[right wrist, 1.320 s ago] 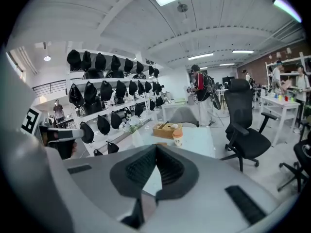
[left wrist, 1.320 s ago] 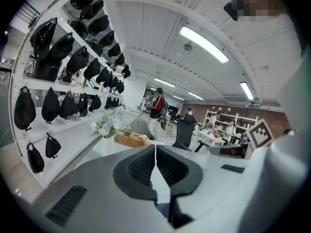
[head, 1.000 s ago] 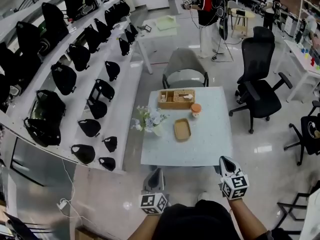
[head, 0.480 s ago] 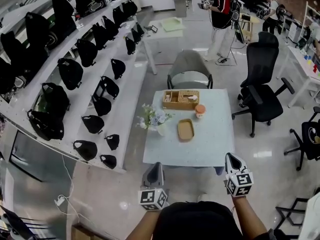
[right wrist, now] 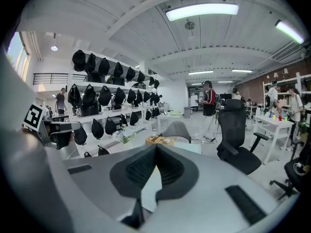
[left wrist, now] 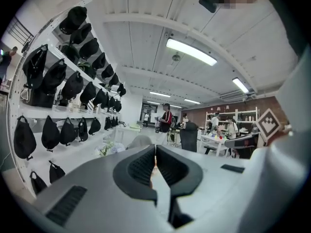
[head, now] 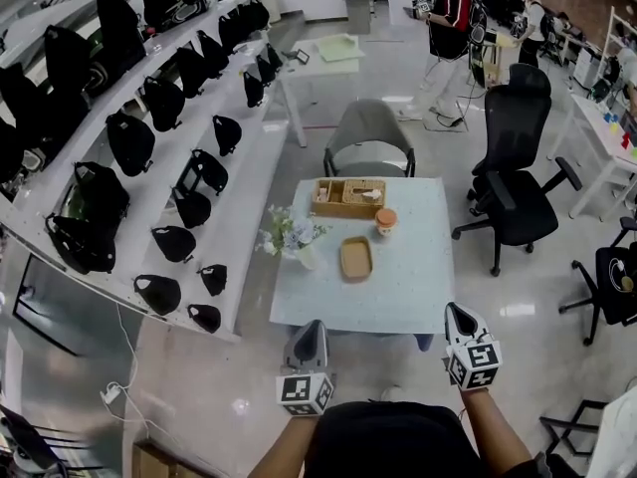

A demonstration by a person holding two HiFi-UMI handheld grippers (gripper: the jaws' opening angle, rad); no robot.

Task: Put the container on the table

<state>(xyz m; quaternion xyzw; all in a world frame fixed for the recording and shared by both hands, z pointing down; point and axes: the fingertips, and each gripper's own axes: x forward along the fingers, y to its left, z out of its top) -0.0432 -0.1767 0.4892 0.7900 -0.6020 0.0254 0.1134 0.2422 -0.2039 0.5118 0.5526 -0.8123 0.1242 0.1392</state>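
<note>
Presently, left tongs (head: 311, 329) and right tongs (head: 457, 313) are both shut tight and empty, near the bench (head: 418, 287) edge. On bench: basket (head: 348, 197), tray (head: 355, 258), orange-lidded cup (head: 385, 221), flowers (head: 291, 235).

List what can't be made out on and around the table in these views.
- Contents of the wicker box: too small in the head view.
- Inside of the orange-lidded cup: covered by its lid.
- Tabletop in the left gripper view: mostly hidden behind the left gripper itself.
</note>
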